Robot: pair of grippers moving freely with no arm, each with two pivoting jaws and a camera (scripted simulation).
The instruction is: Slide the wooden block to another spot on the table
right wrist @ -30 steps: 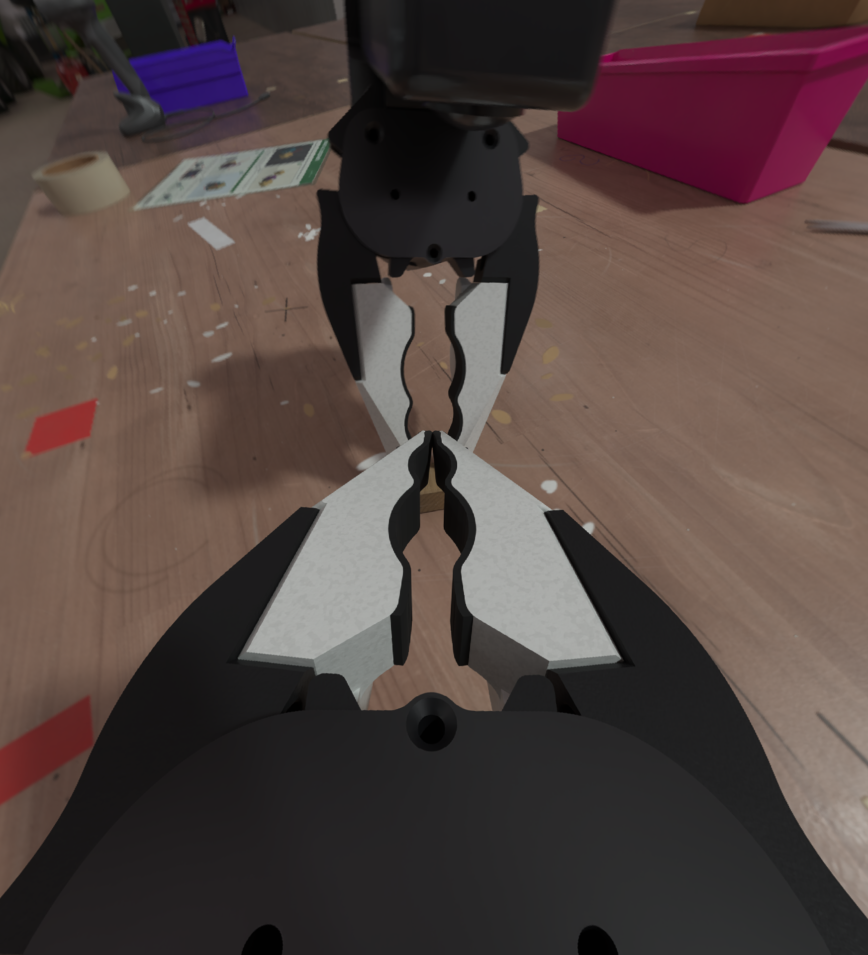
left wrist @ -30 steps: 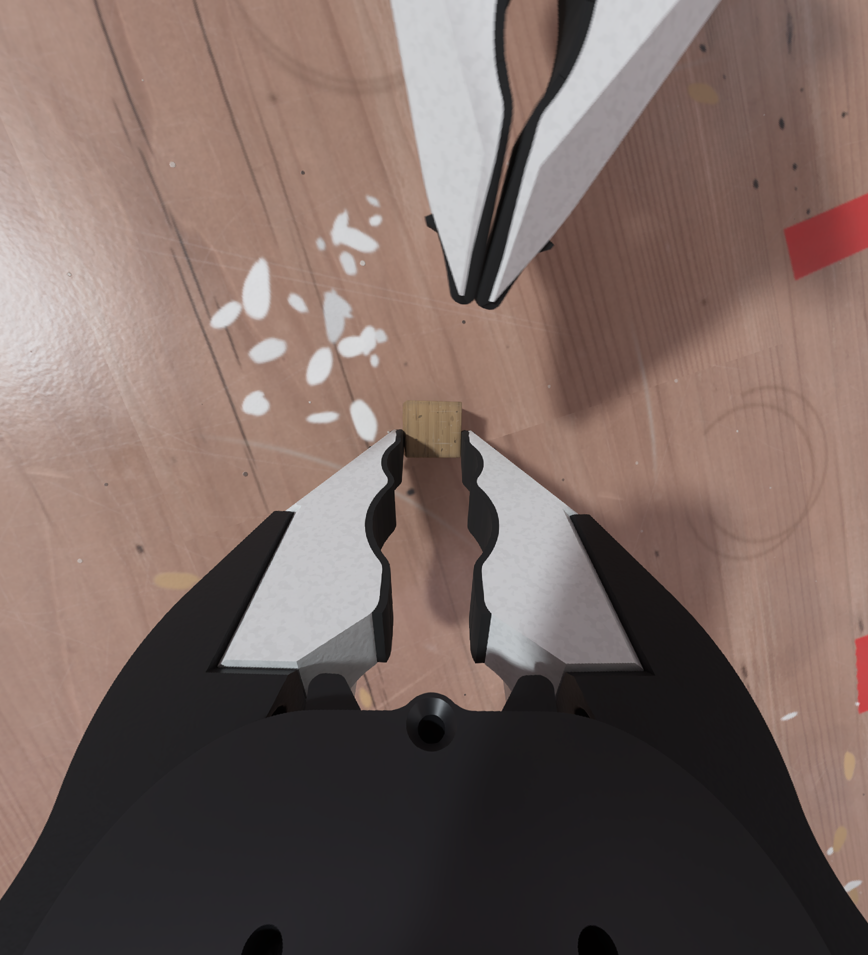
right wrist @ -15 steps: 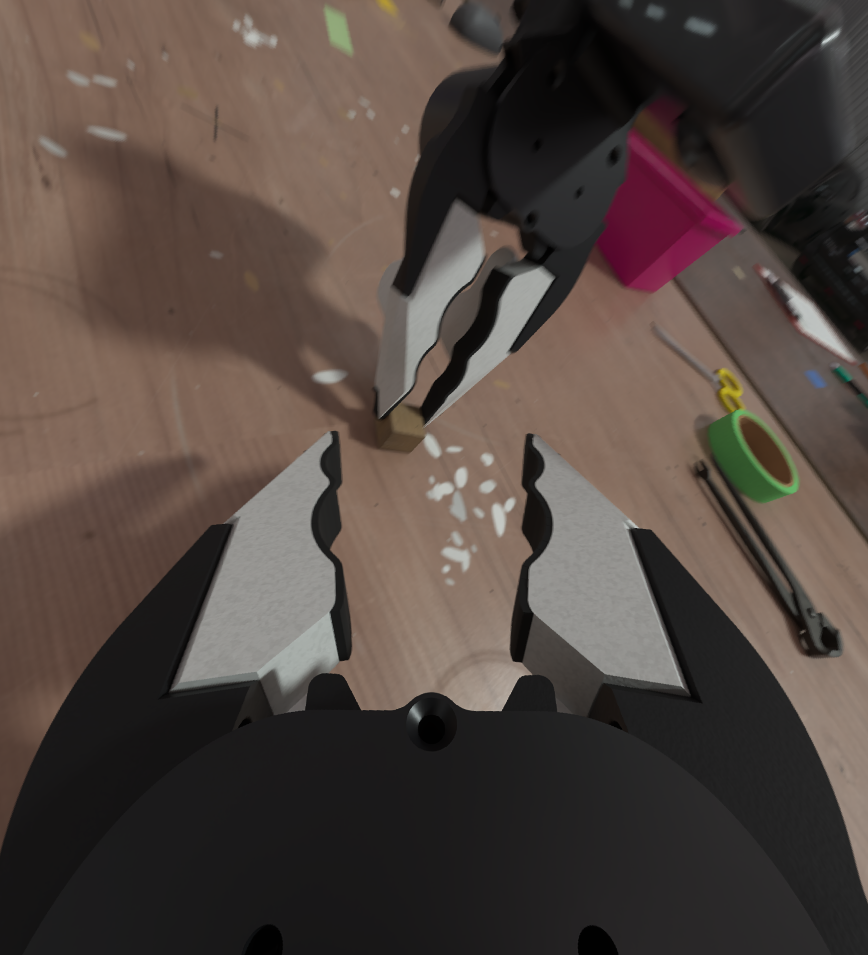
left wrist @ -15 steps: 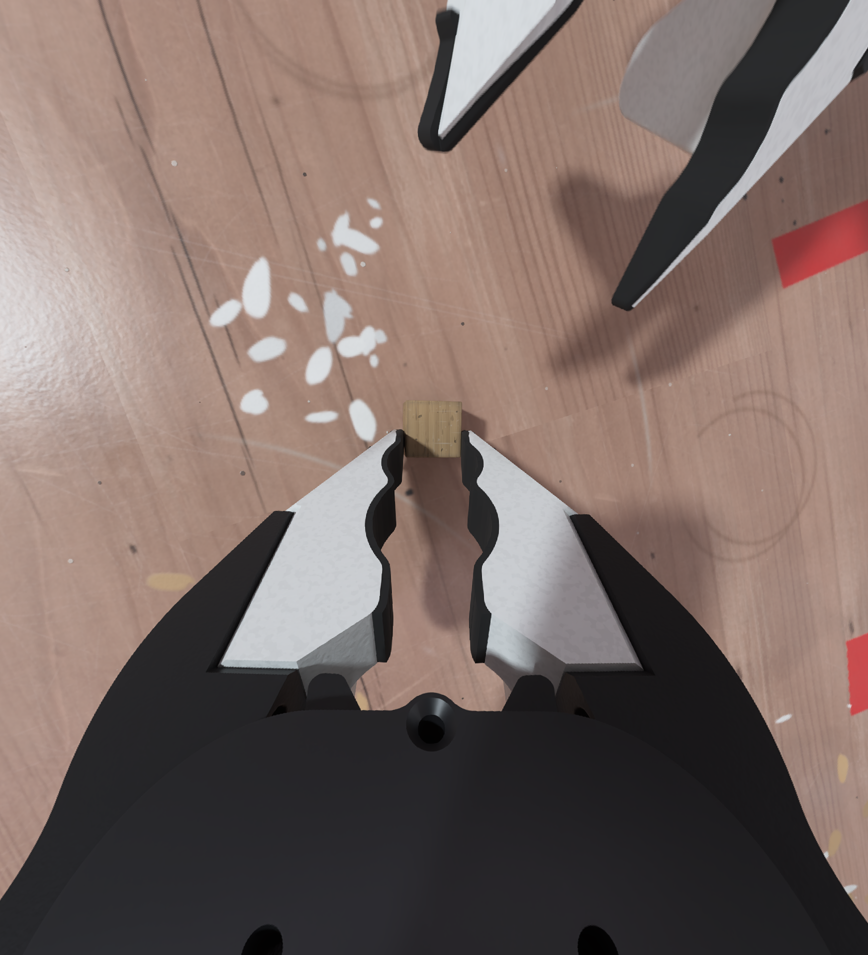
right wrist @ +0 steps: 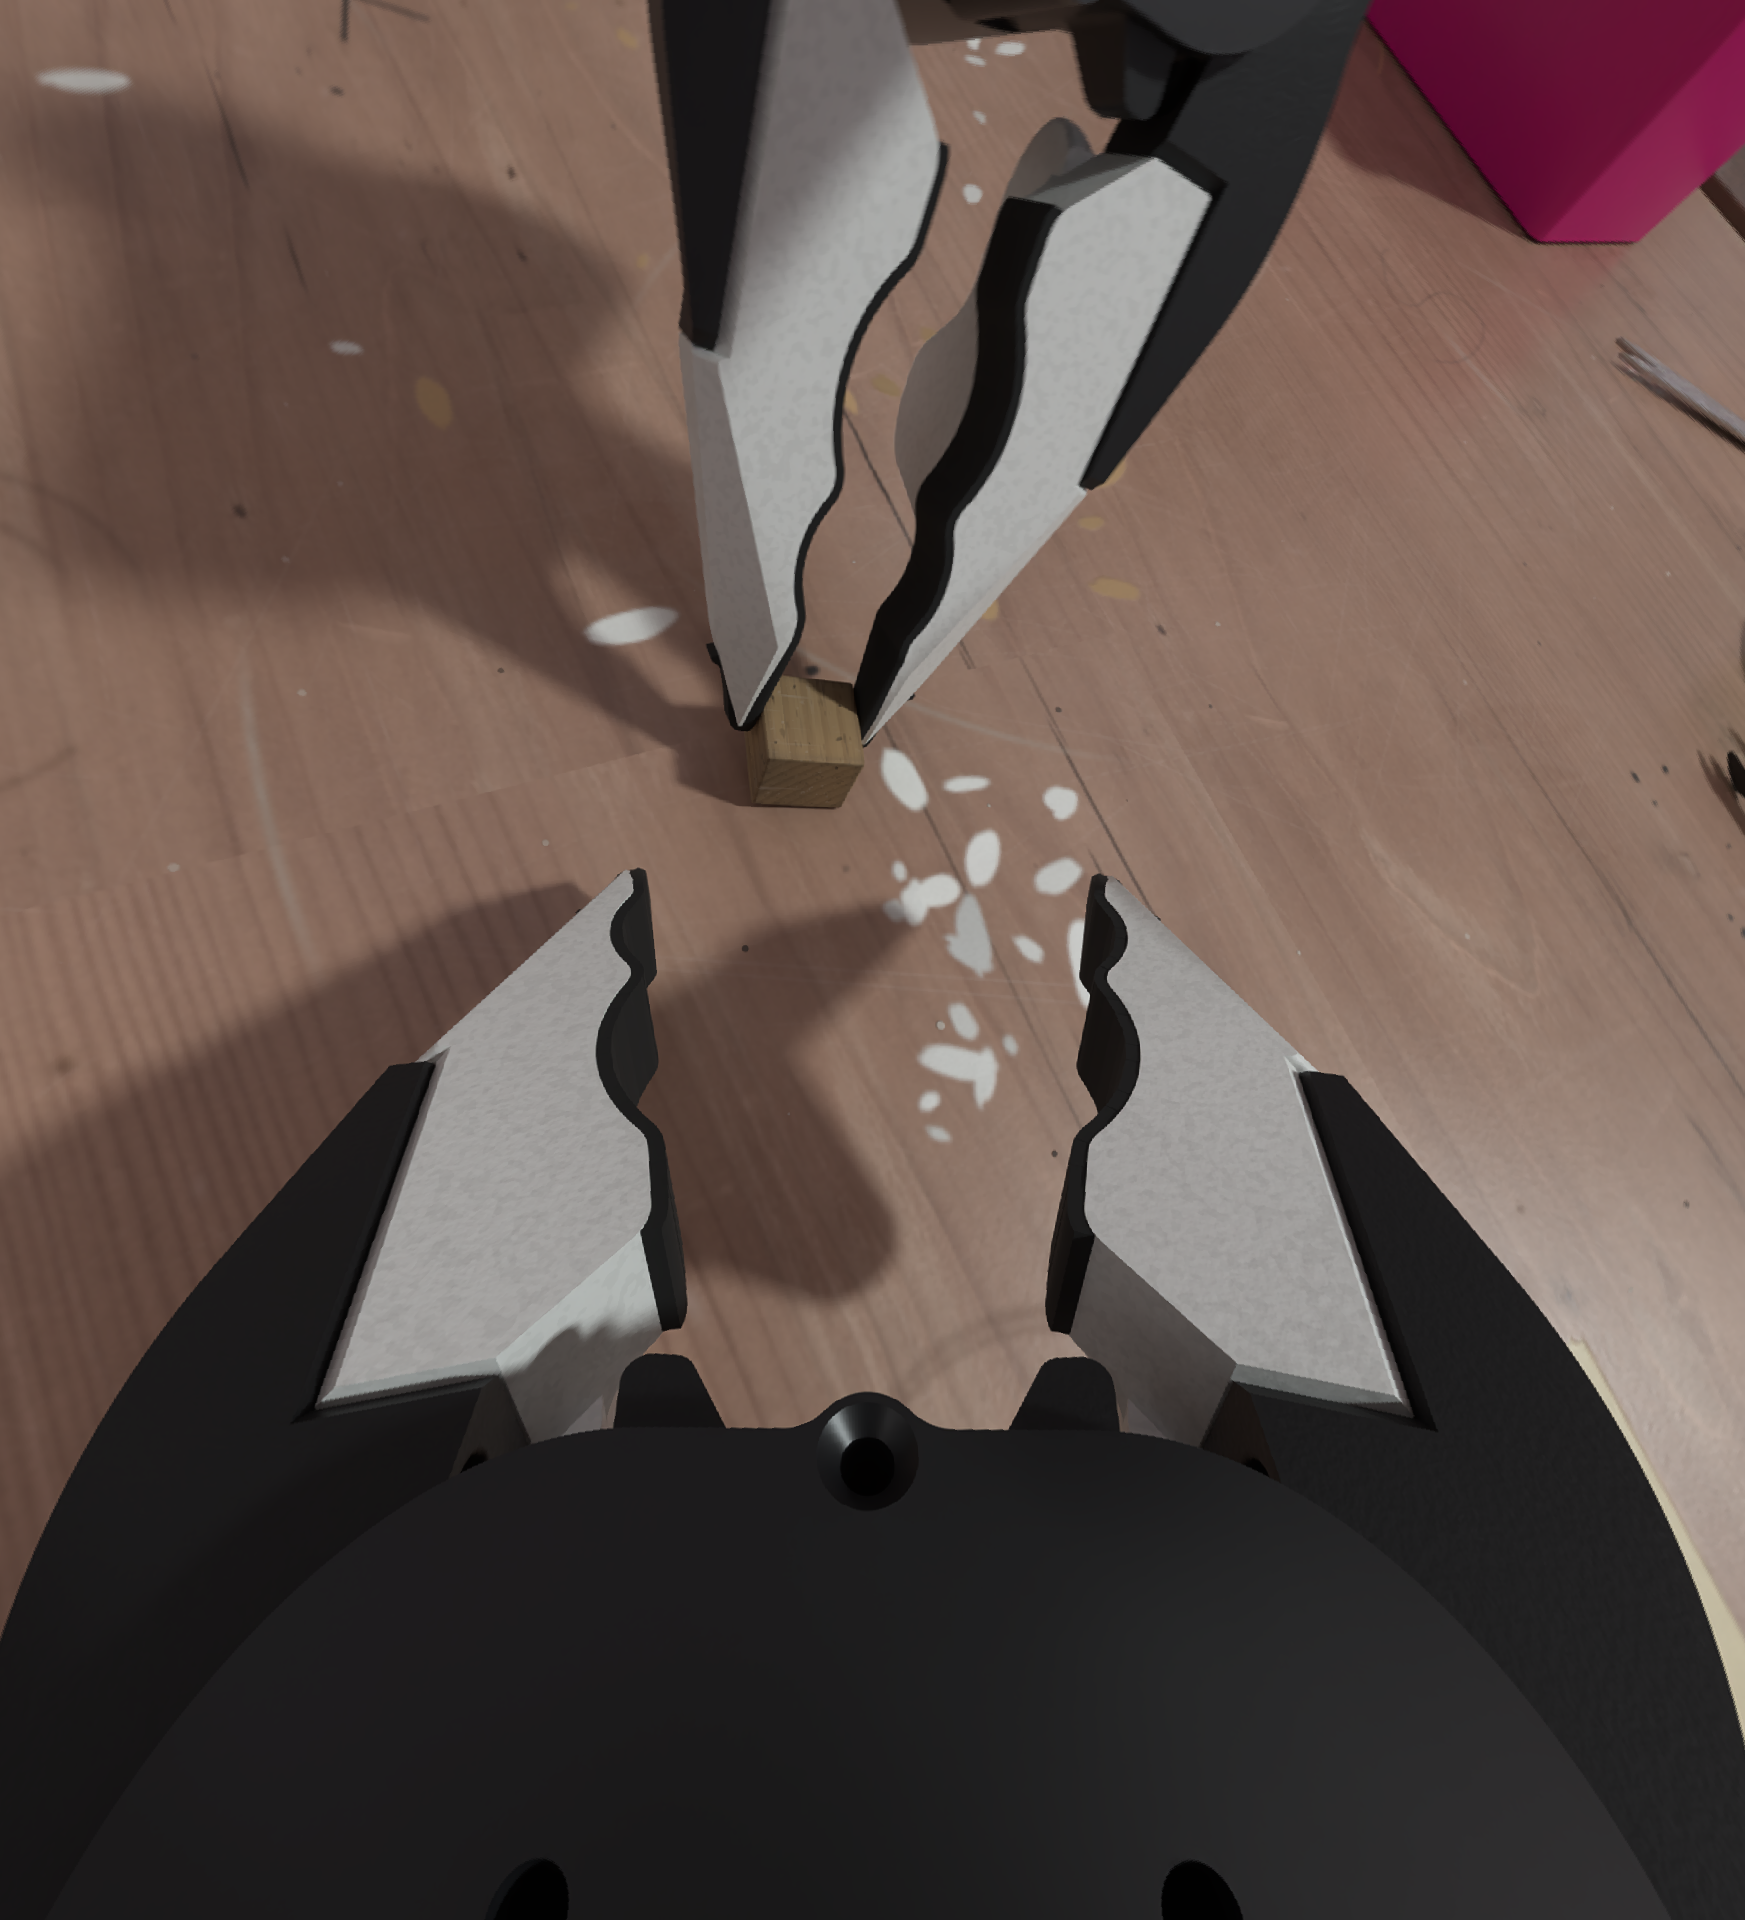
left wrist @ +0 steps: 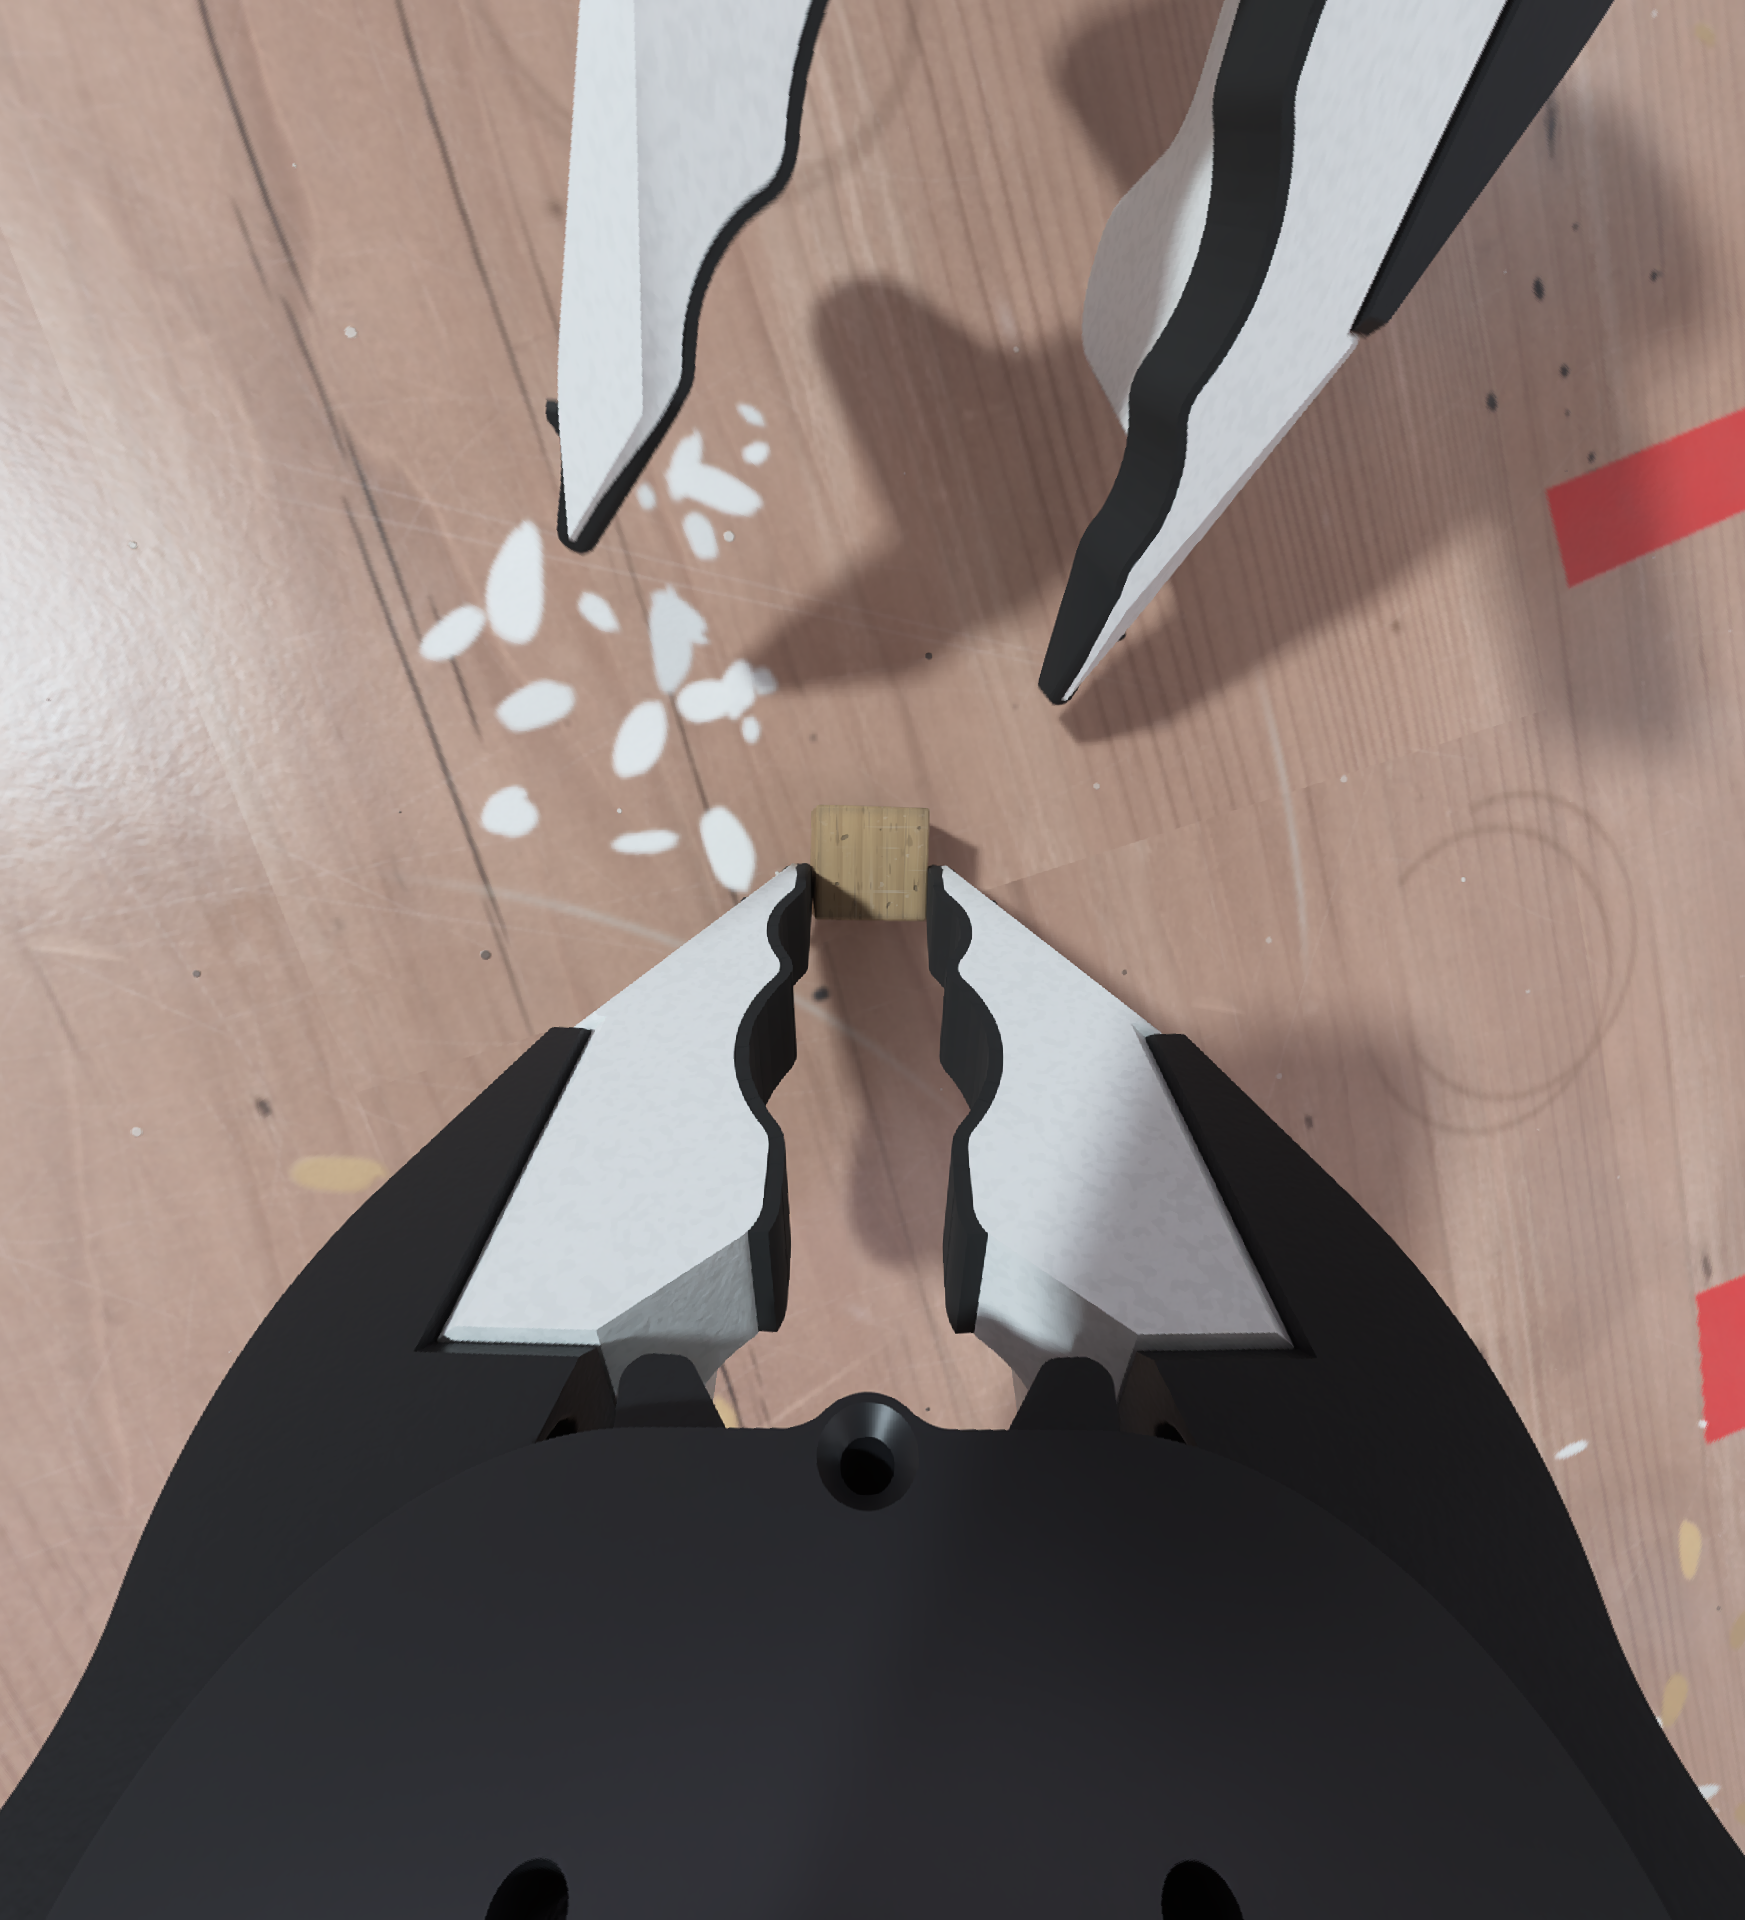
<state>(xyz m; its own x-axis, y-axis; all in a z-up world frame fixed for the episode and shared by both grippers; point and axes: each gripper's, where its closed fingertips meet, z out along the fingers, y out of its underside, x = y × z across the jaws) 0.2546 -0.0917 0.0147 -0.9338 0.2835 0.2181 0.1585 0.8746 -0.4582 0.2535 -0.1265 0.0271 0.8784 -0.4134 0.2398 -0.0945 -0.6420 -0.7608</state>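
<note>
reddish-brown wooden table (left wrist: 224, 1039), scratched and flecked with white paint chips (left wrist: 629, 665) and red tape patches (left wrist: 1678, 488). wooden block (left wrist: 869, 862) rests on the table, pinched at its sides between the tips of the left gripper (left wrist: 869, 888), whose jaws are narrow. right gripper (right wrist: 866, 894) hovers just short of the block with jaws spread wide, holding nothing. magenta bin (right wrist: 1595, 104) stands far right.

Magenta bin (right wrist: 1616, 114) cut off top-right
</note>
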